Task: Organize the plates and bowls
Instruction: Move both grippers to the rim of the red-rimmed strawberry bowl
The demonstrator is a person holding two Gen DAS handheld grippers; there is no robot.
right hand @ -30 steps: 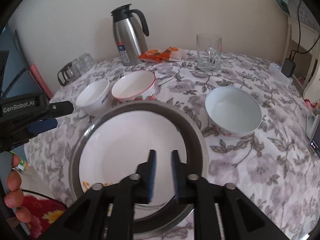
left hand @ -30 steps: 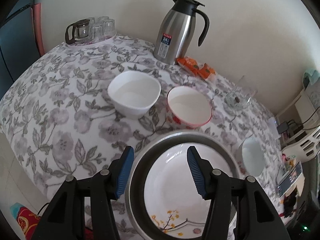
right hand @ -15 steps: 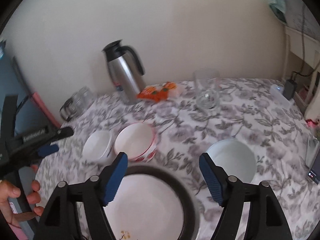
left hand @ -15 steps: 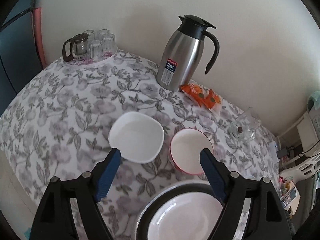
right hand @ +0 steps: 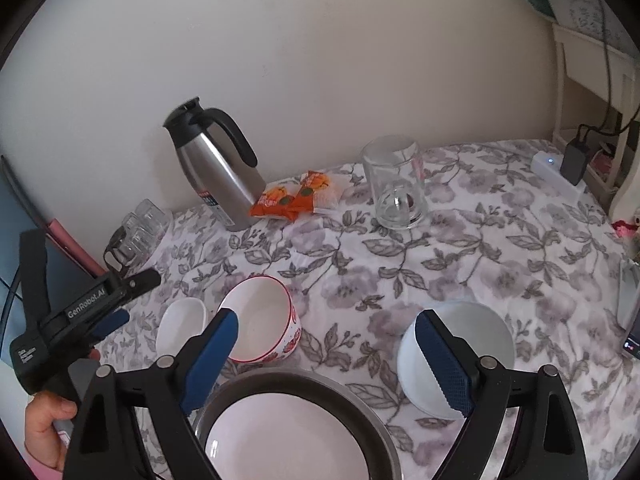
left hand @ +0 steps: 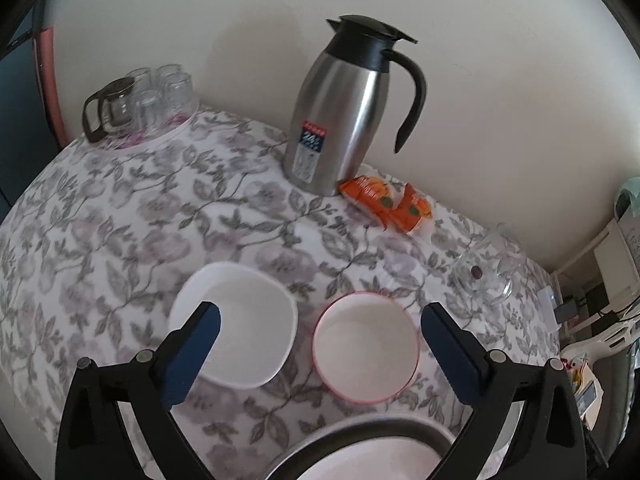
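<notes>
Right wrist view: between steps, plate (right hand: 288,436) nested in metal basin (right hand: 384,428) at the table's (right hand: 500,248) near edge, bowls not yet gathered. Likely next: picking a bowl, closing on one rim. Right gripper (right hand: 332,364) fingers spread wide, just opened, empty, above red-rimmed bowl (right hand: 260,316) and pale blue bowl (right hand: 468,344). Left gripper (left hand: 320,348) likewise wide, just opened, empty, over white square bowl (left hand: 236,328).

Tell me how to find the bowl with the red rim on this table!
Start at the tall steel jug by the wall on the flowery tablecloth. Come straight toward the near edge to the bowls beyond the big white plate. The red-rimmed bowl is in the middle, with red flowers outside; its neighbours are plain white.
</notes>
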